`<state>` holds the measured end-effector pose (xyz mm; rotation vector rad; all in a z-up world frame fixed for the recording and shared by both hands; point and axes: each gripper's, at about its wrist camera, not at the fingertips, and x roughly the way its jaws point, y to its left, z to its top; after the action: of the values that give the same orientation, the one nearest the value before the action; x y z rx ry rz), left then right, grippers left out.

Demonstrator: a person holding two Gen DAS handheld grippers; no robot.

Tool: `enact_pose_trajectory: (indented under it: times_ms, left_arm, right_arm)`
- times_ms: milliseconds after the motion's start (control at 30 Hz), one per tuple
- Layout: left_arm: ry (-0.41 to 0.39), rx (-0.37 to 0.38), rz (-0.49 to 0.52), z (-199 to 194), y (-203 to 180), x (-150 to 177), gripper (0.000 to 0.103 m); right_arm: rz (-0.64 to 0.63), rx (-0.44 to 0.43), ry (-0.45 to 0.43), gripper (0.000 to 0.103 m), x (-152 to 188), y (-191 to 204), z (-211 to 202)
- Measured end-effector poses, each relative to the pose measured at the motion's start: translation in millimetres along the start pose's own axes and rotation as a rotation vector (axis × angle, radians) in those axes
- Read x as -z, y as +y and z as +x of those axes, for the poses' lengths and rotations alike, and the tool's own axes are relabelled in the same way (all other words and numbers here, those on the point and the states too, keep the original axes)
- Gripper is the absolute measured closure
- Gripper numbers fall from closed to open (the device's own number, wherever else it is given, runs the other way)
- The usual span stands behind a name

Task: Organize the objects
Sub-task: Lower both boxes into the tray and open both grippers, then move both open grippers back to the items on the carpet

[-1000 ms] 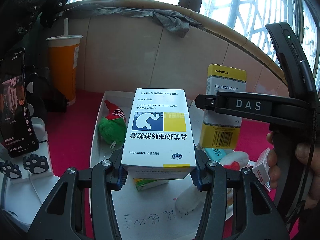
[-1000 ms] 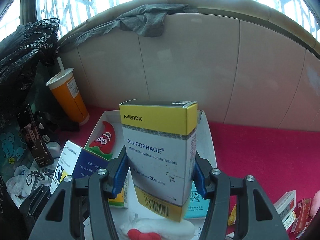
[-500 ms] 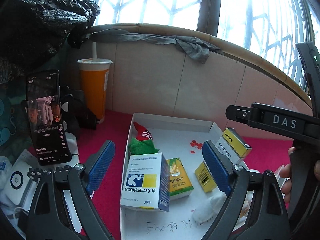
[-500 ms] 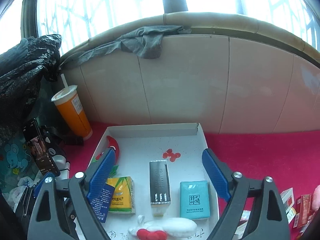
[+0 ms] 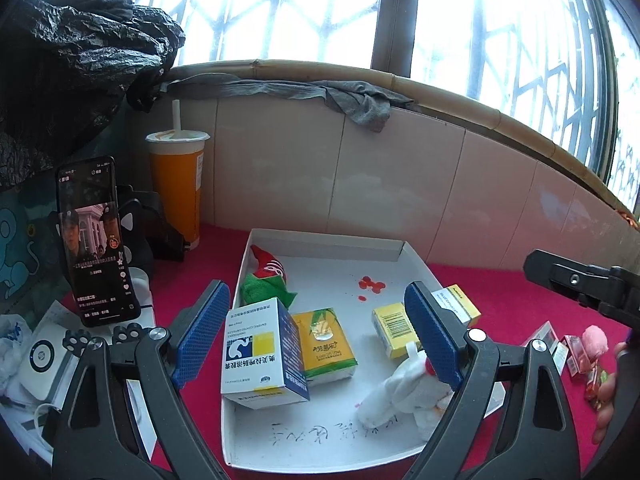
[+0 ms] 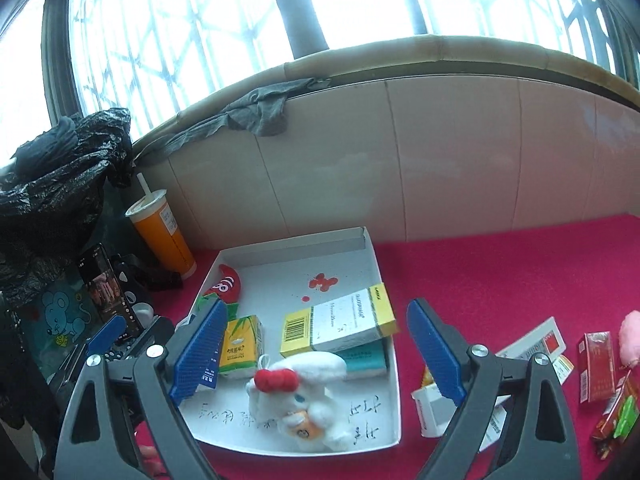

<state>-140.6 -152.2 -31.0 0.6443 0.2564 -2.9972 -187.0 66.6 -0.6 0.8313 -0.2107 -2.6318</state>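
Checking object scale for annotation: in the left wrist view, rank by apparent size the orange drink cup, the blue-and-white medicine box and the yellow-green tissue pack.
1. Orange drink cup
2. Blue-and-white medicine box, though it is nearer the camera, so unsure
3. Yellow-green tissue pack

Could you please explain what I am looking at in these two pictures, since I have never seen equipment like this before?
There is no robot here: a person holds a two-finger gripper in each hand, and a fisheye camera on each looks forward along its fingers. One picture is from the left gripper, the other from the right gripper. Both are open and hold nothing; their jaws have just opened.

Ahead is a shallow white tray on a red cloth. In it stand or lie a blue-and-white medicine box, a yellow tissue pack, a yellow-and-white Glucophage box leaning on a teal pack, a white plush toy and a red-and-green plush toy. More small packets lie on the cloth to the right. An orange drink cup and a phone stand to the left.
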Motion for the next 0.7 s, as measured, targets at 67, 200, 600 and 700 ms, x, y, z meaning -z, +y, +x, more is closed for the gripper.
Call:
enact_pose_trajectory:
  times_ms: [67, 200, 600, 700]
  left_arm:
    - [-0.003, 0.012, 0.008, -3.1, -6.0, 0.3, 0.013]
    - [-0.008, 0.045, 0.034, -9.4, -21.5, 0.6, 0.013]
    - [0.116, 0.275, 0.189, -4.9, -98.5, 20.7, 0.013]
    - [0.174, 0.336, 0.304, 7.3, -127.8, 26.1, 0.013]
  right_arm:
    - [0.04, 0.01, -0.026, 0.011, 3.7, -15.7, -17.6]
    - [0.104, 0.049, -0.096, 0.011, 10.1, -49.4, -57.7]
    - [0.234, 0.304, -0.181, 0.011, 51.5, -173.1, -153.9]
    - [0.297, 0.357, -0.153, 0.011, 67.6, -209.1, -164.5]
